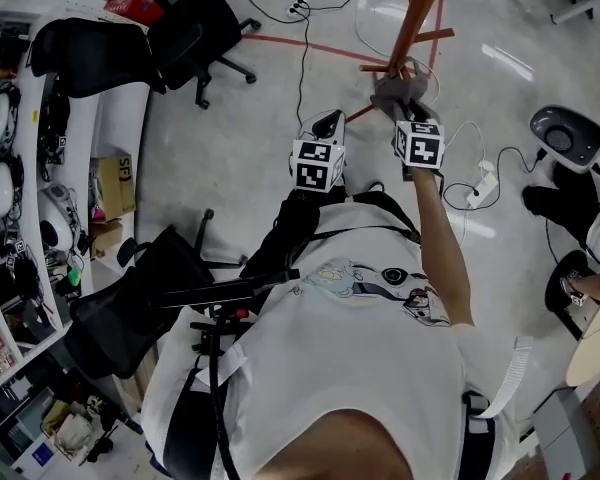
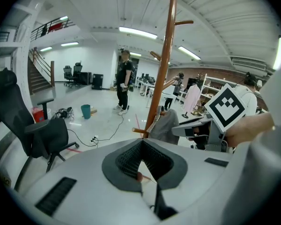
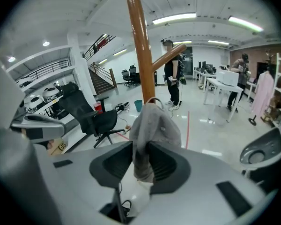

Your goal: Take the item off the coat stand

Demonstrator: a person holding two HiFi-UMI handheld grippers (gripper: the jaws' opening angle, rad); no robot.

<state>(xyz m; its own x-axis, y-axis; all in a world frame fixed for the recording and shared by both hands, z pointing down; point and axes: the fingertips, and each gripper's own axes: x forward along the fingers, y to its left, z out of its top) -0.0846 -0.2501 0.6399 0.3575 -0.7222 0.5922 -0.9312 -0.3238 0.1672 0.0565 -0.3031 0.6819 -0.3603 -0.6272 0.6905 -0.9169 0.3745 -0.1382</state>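
A grey cloth [image 1: 395, 93] hangs on a peg of the brown wooden coat stand [image 1: 420, 18]. My right gripper [image 1: 402, 110] reaches up to it. In the right gripper view the cloth [image 3: 152, 130] hangs down between the two dark pads of the gripper [image 3: 141, 161], whose jaws stand apart around it without clamping it, below the stand's pole [image 3: 139, 46]. My left gripper [image 1: 325, 128] hovers lower and to the left, shut and empty. In its own view the left gripper [image 2: 140, 146] faces the stand [image 2: 161, 78] and the cloth [image 2: 165, 125].
Black office chairs [image 1: 195, 28] stand at the left, with shelves [image 1: 20, 168] along the left wall. Cables and a power strip [image 1: 483, 183] lie on the floor near the stand's base. A person [image 3: 172, 74] stands far off in the hall.
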